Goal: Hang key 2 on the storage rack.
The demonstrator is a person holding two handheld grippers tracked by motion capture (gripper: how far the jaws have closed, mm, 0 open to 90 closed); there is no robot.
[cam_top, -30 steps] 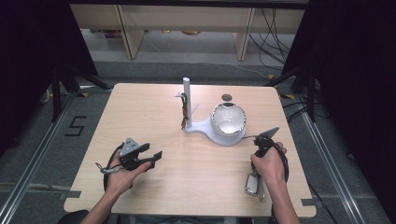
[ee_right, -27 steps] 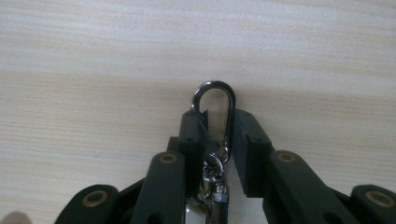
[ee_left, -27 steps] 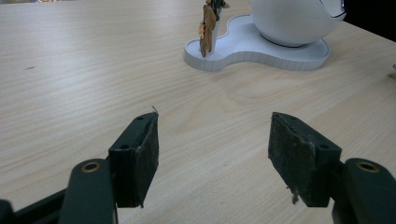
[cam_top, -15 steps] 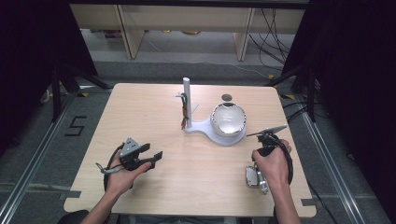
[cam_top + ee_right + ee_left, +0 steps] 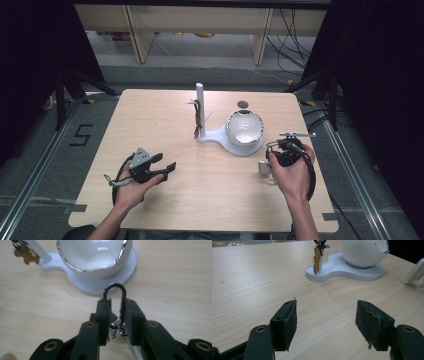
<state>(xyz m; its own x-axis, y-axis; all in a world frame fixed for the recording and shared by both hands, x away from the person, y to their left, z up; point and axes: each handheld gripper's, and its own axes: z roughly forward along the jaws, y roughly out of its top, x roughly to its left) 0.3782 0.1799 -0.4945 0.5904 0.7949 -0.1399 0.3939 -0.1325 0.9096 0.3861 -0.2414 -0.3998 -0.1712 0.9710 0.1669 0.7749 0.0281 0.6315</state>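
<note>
In the right gripper view, the right gripper (image 5: 115,312) sits at the bottom centre of the frame with its jaws drawn narrow around a dark metal carabiner clip (image 5: 115,293), whose rounded loop rises just above the jaw tips; small silver rings and a strip of metal hang between the jaws below it. Directly above in that frame stands a white round bowl with a chrome rim (image 5: 93,257) on a white figure-eight base (image 5: 82,285), close to the clip but not touching it. In the high view the right gripper (image 5: 287,150) lies at the right of the table (image 5: 150,115), just beside the lower right edge of the base, with a silver piece hanging at its left. The left gripper (image 5: 160,167) rests at the lower left of the table, well apart from the stand, its jaws spread wide and holding nothing. A white post (image 5: 199,107) rises from the base at centre frame, with a brown tag and keys (image 5: 317,257) hanging on it
</note>
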